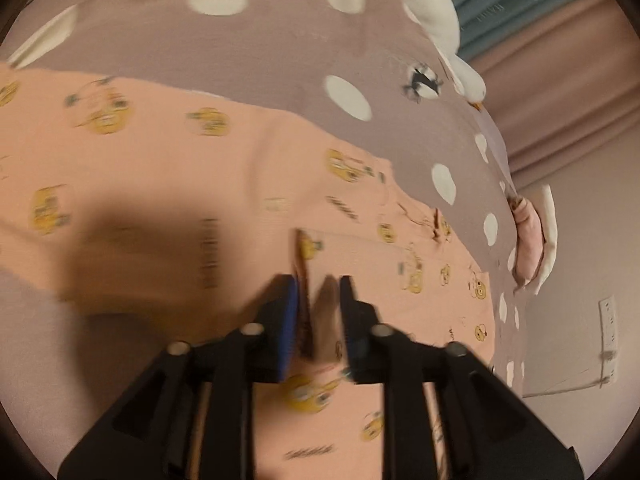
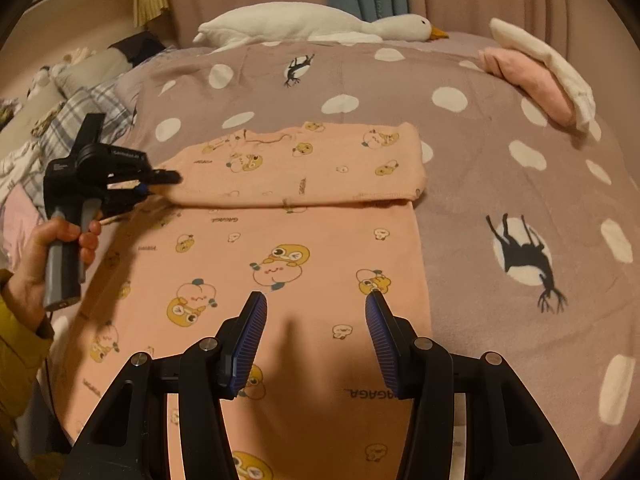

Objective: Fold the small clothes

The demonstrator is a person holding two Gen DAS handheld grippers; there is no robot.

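Your right gripper (image 2: pixel 316 336) hovers, jaws wide, over the peach garment (image 2: pixel 248 288). Left gripper (image 1: pixel 316 312) stands narrow, folded edge between its jaws, grip unclear. Garment lies mid-bedspread (image 2: pixel 480 152); plush goose (image 2: pixel 304 24) at far edge.

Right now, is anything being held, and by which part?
Right gripper: nothing, open above the peach cartoon-print garment. Left gripper: the garment's folded edge sits between its jaws, too blurred to tell if pinched.
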